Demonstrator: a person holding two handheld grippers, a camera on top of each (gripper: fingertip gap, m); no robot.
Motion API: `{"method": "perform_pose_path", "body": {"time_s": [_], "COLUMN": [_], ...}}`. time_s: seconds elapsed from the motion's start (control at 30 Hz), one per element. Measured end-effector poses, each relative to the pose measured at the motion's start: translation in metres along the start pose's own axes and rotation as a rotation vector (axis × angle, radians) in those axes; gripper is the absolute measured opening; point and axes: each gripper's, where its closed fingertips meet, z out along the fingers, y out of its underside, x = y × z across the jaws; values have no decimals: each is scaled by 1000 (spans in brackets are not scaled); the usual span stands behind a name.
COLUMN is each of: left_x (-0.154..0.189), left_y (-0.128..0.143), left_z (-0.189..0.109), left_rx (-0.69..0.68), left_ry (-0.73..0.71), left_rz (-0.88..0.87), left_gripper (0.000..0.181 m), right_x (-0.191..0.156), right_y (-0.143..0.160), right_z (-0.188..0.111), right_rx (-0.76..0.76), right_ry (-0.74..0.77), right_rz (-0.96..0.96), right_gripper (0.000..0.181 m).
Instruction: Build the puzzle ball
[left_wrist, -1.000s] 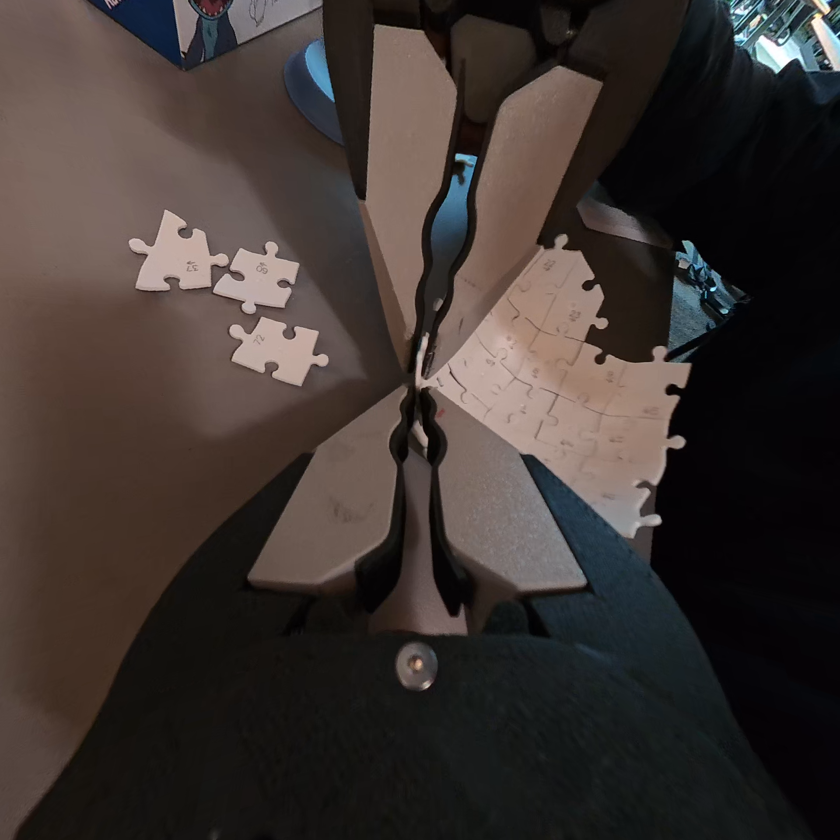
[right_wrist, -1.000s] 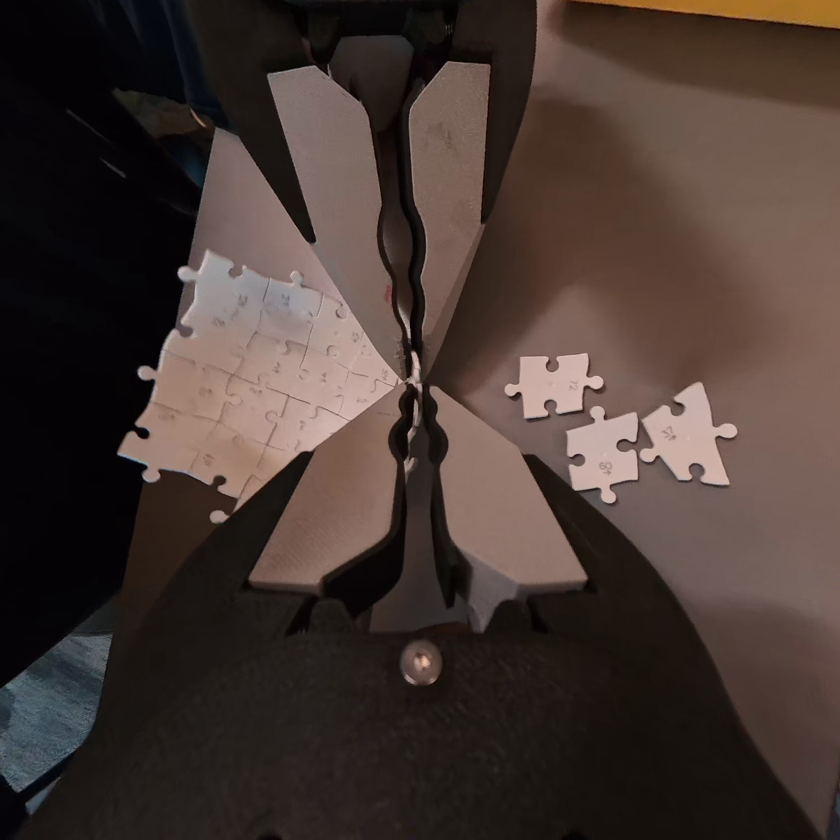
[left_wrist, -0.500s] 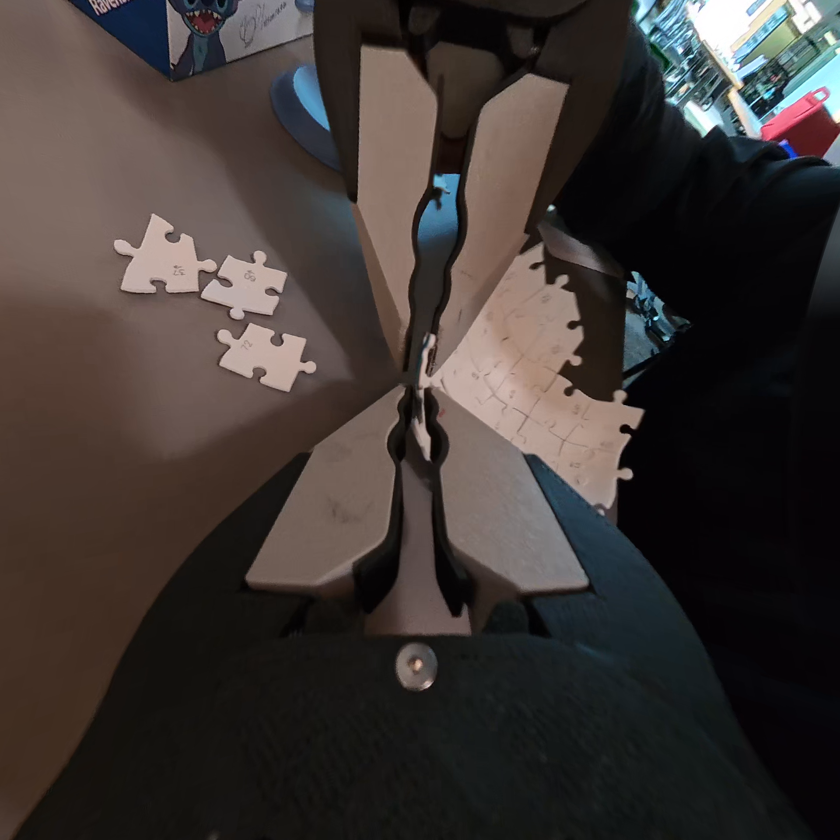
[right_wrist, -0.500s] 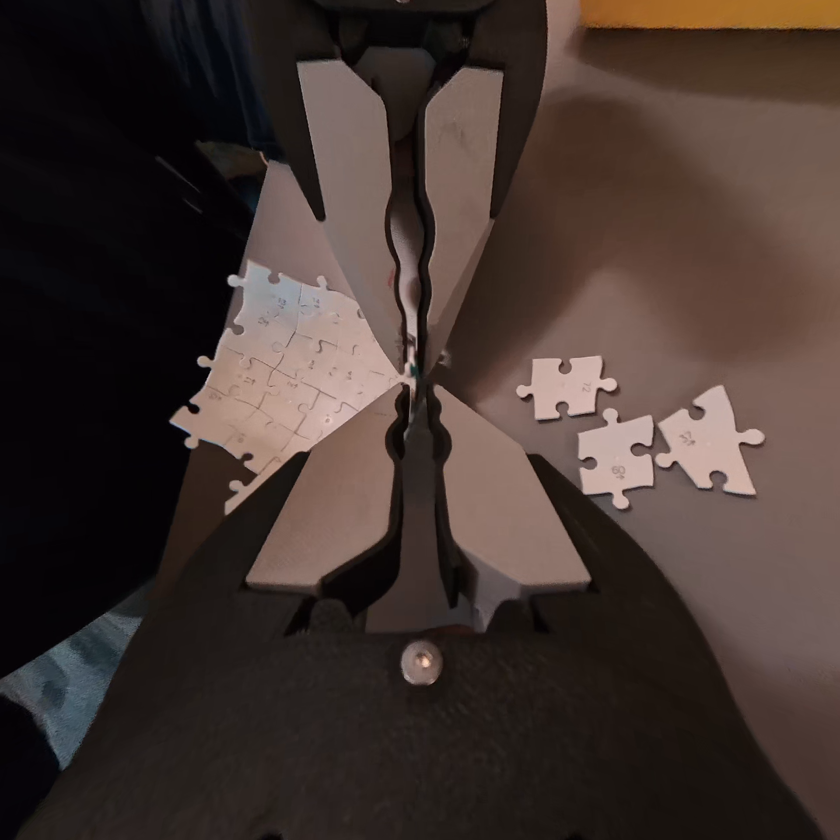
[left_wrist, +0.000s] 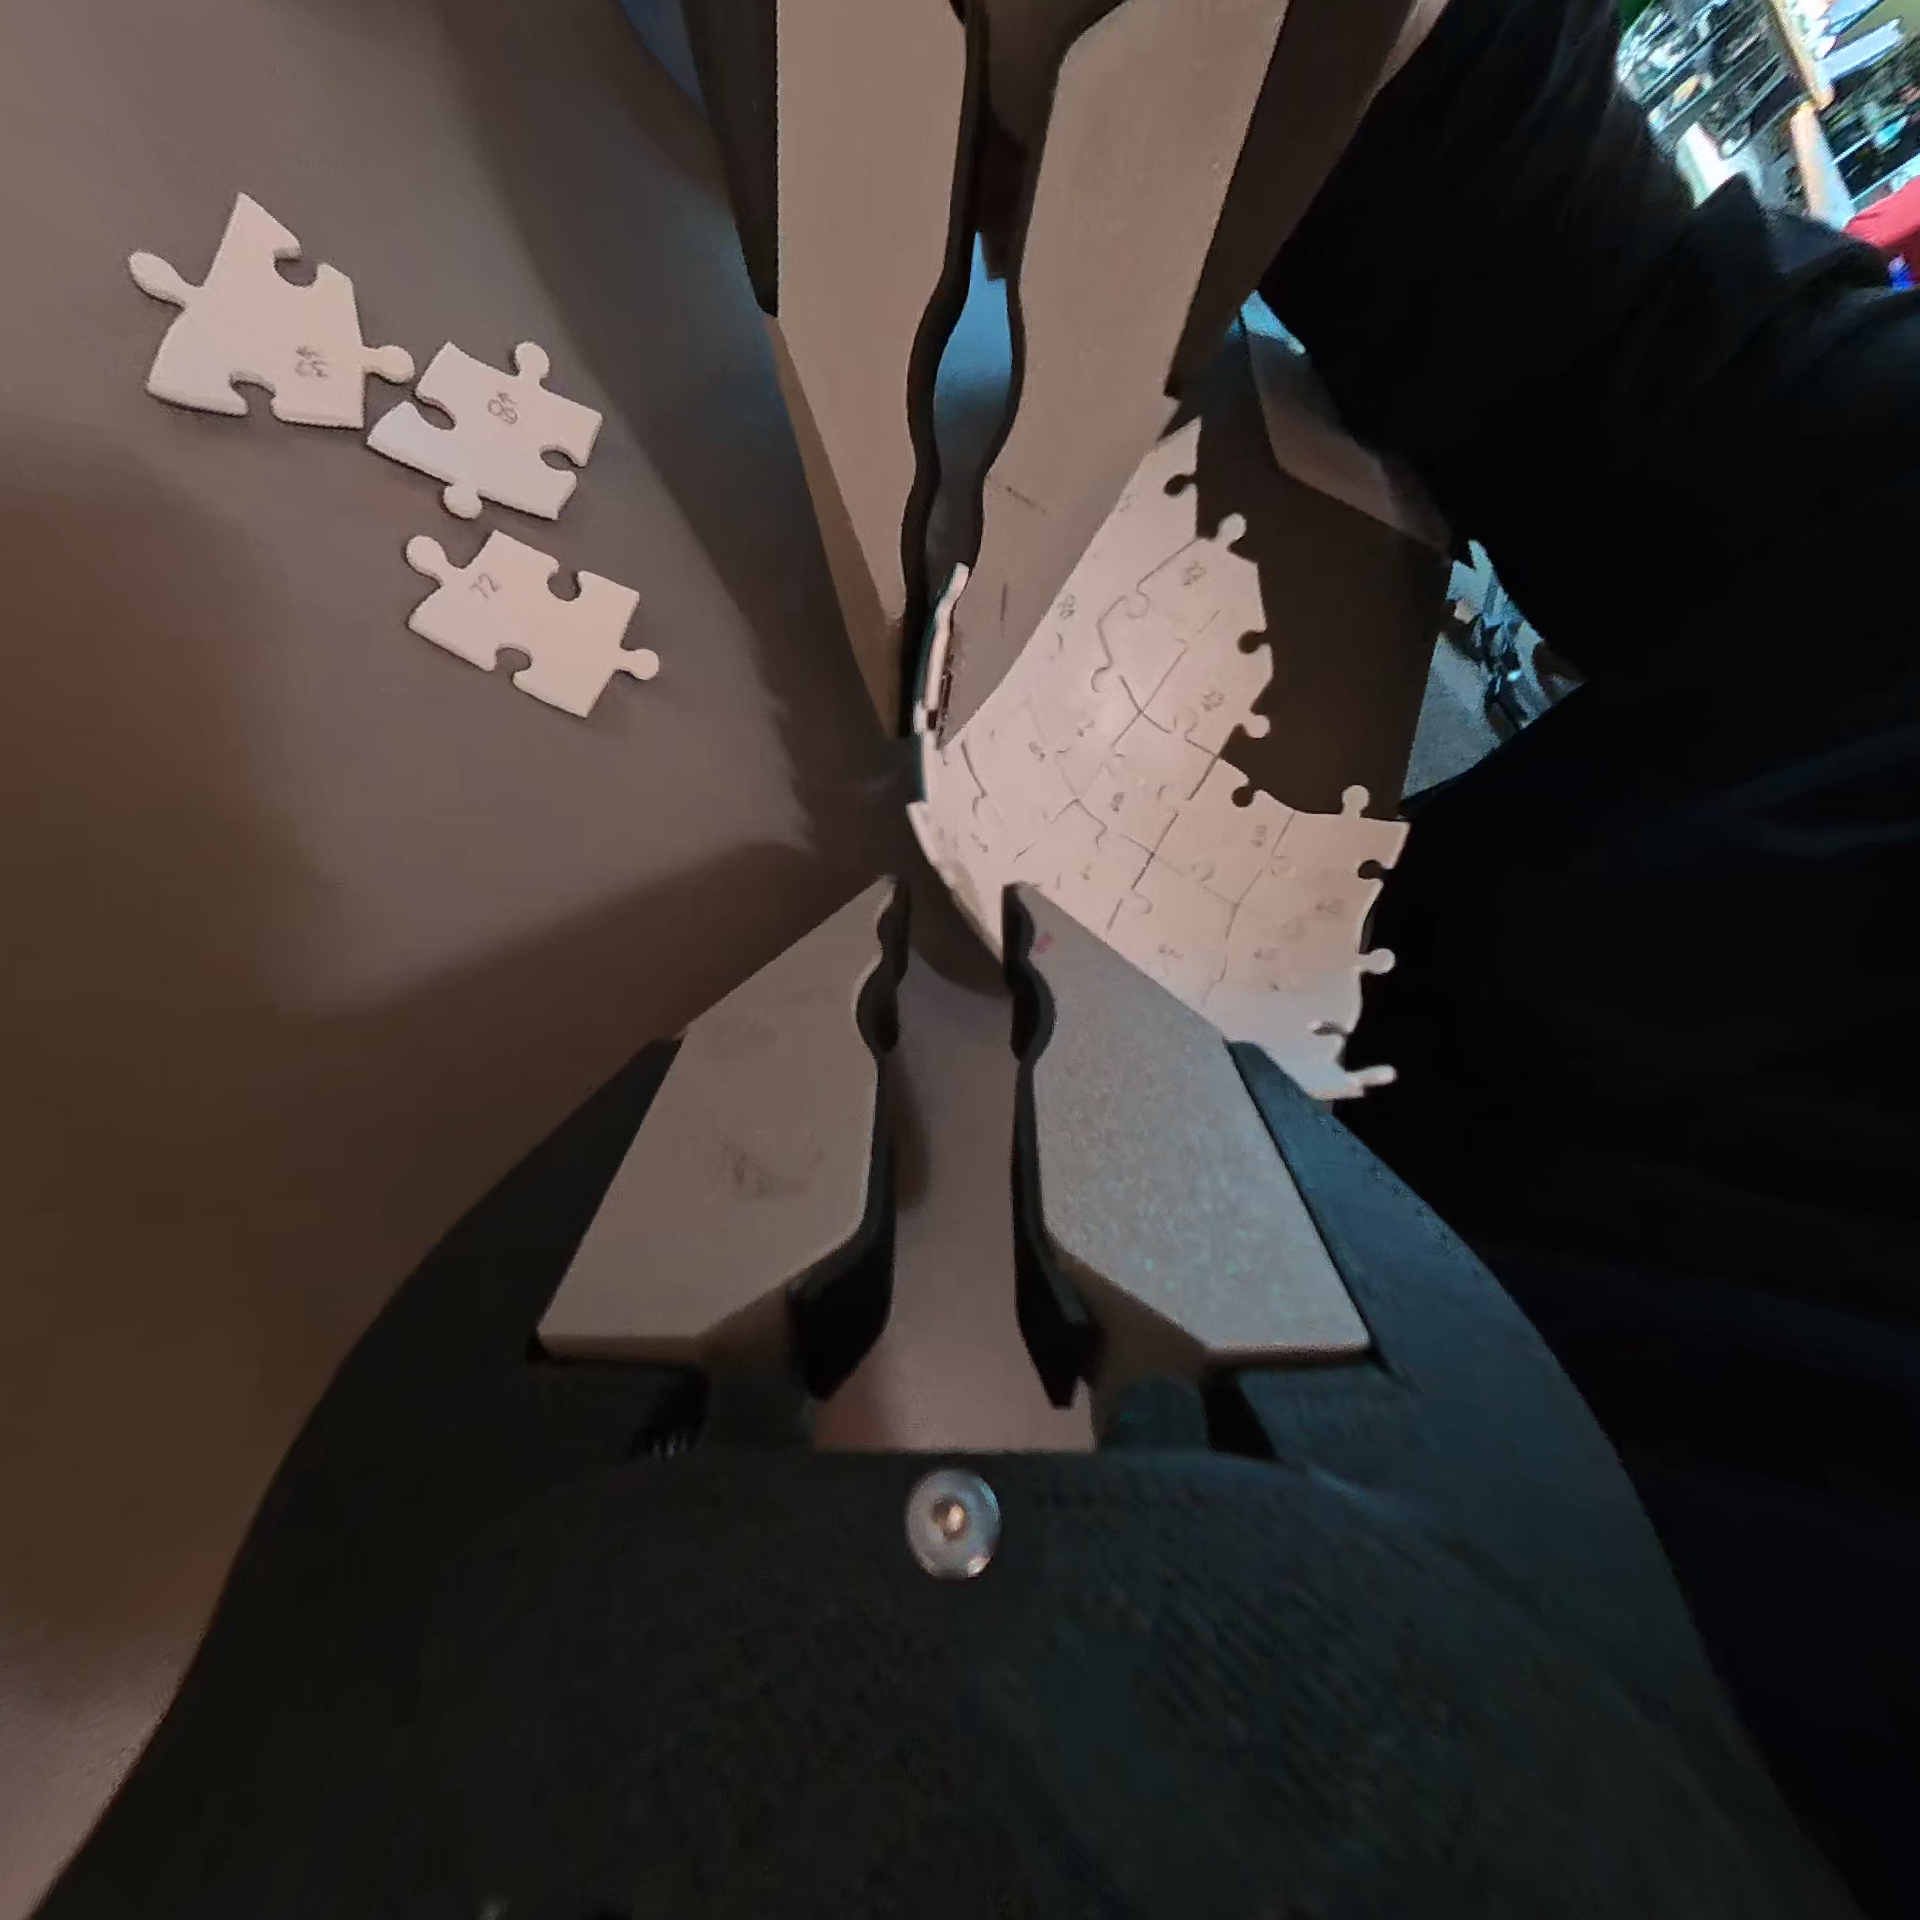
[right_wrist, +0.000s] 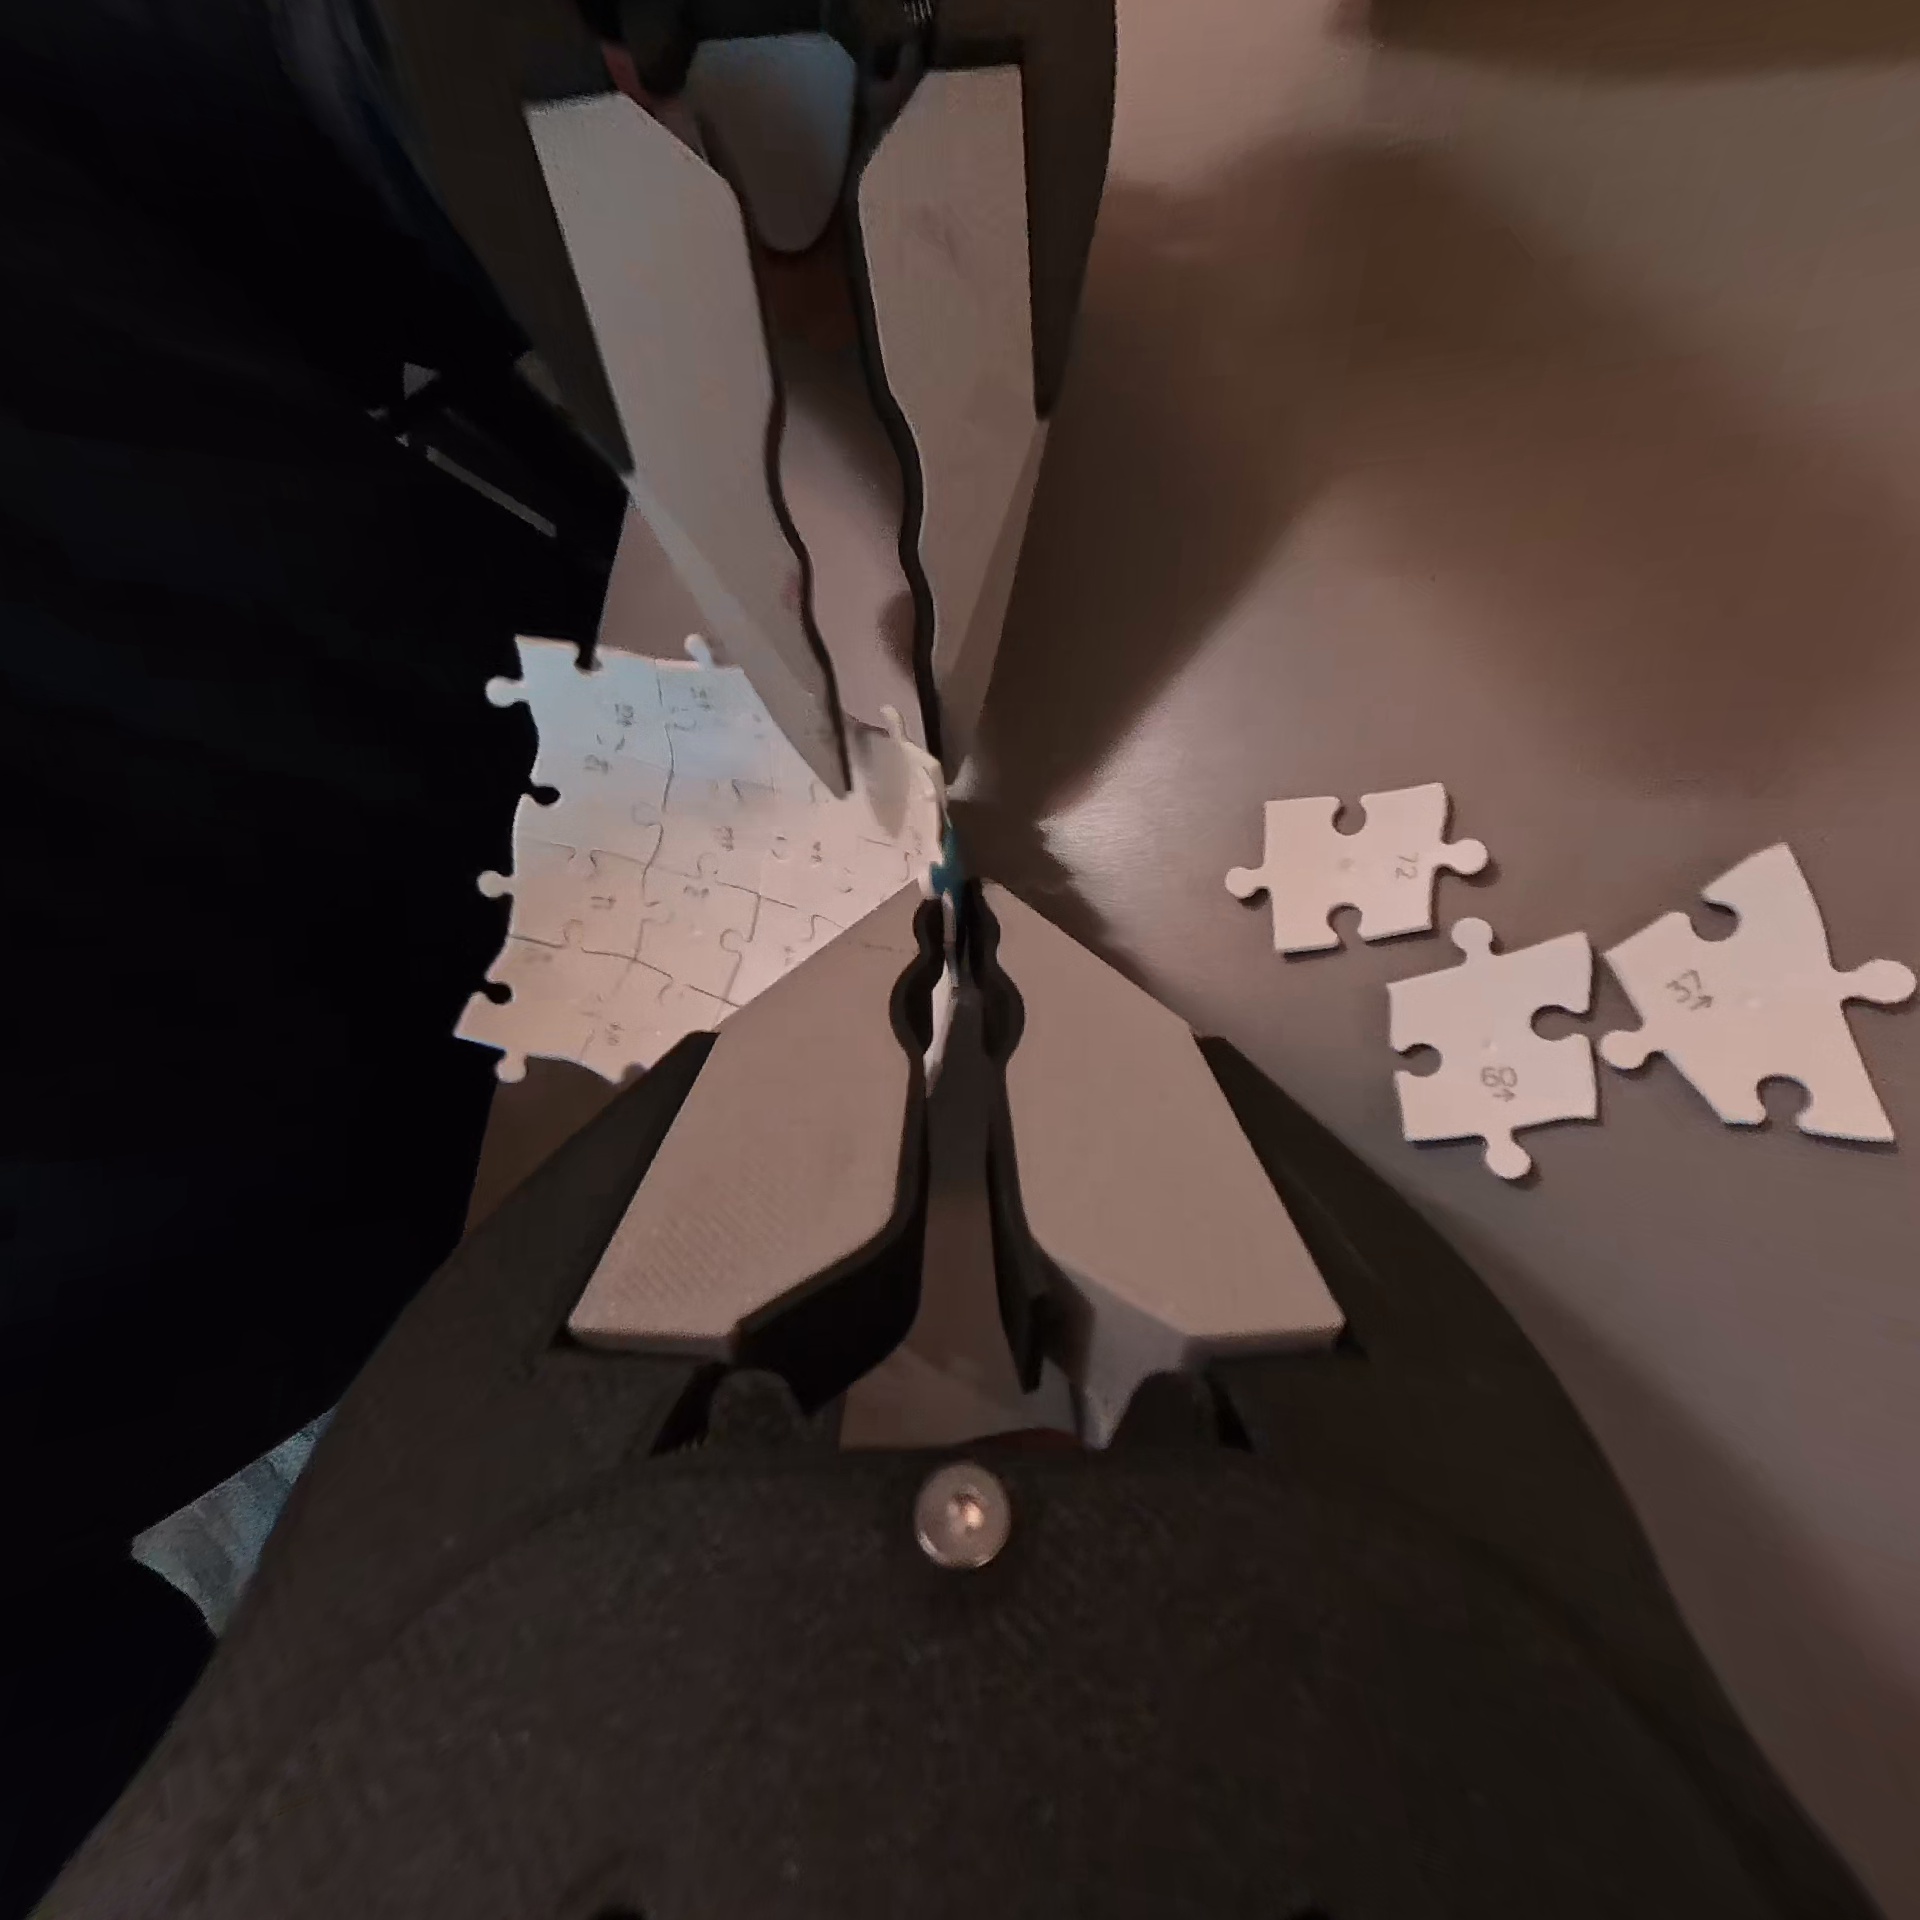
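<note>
On the grey table (left_wrist: 312, 852), three loose puzzle pieces (left_wrist: 488, 426) lie flat, well left of the curved puzzle panel (left_wrist: 1174, 821). The left gripper (left_wrist: 951, 894) has its jaws parted, with the panel's edge just beyond its tips. The right gripper (right_wrist: 956, 904), facing it, is clamped on the panel's edge, holding it above the table. A person's dark sleeve (left_wrist: 1662, 727) is right of the panel.
</note>
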Motion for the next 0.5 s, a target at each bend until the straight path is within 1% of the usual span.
{"method": "perform_pose_path", "body": {"time_s": [0.07, 0.17, 0.37, 0.5], "left_x": [3, 2, 3, 3], "left_y": [3, 7, 6, 6], "left_z": [5, 10, 10, 10], "left_rx": [-33, -62, -31, -8], "left_ry": [17, -8, -86, -65], "left_rz": [-10, -3, 57, 34], "left_gripper": [8, 6, 4, 4], "right_x": [-3, -5, -8, -9], "right_y": [0, 3, 4, 3], "right_z": [1, 4, 3, 5], "right_rx": [2, -8, -12, -16], "right_ry": [-5, -10, 1, 16], "right_rz": [-4, 0, 30, 2], "right_gripper": [0, 0, 0, 0]}}
